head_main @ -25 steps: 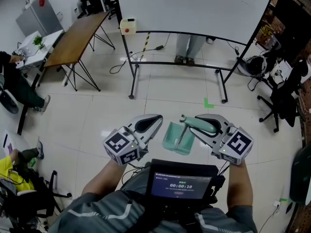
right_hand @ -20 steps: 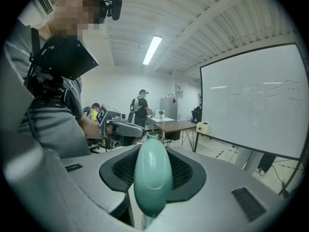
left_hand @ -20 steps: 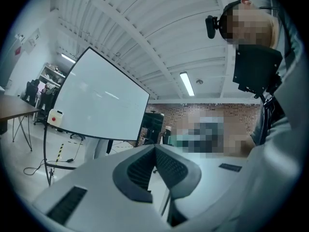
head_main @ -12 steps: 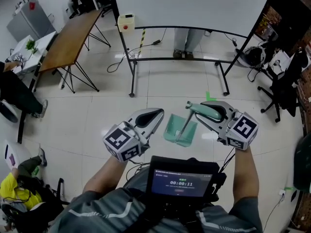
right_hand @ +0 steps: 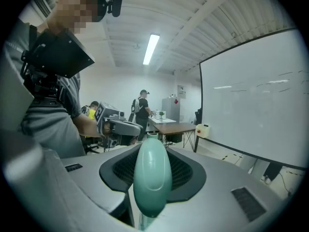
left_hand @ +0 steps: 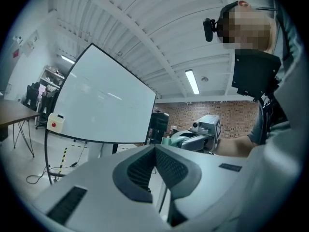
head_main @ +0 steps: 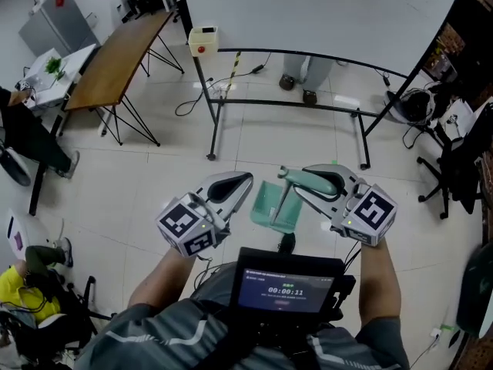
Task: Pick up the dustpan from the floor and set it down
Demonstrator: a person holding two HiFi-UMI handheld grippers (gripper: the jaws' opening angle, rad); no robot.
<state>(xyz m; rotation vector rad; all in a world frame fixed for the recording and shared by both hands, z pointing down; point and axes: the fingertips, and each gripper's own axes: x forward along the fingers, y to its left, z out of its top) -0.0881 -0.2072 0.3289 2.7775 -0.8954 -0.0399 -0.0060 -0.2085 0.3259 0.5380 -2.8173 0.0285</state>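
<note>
The pale green dustpan (head_main: pixel 271 206) hangs above the tiled floor in the head view, pan end down, between my two grippers. My right gripper (head_main: pixel 299 182) is shut on its rounded green handle (right_hand: pixel 152 175), which fills the gap between the dark pads in the right gripper view. My left gripper (head_main: pixel 235 190) sits just left of the pan and does not touch it. Its pads meet with nothing between them (left_hand: pixel 155 151). The right gripper (left_hand: pixel 200 132) also shows in the left gripper view, with the green handle in it.
A large whiteboard (head_main: pixel 308 14) on a black tube frame (head_main: pixel 212 122) stands ahead, with a person's feet (head_main: pixel 296 83) behind it. A wooden table (head_main: pixel 115 60) is at the far left and office chairs (head_main: pixel 462 156) at the right. A screen (head_main: pixel 283 287) hangs at my chest.
Both grippers and the hanging dustpan have moved together over the floor, ending slightly left in the head view. The right gripper has kept its hold on the handle.
</note>
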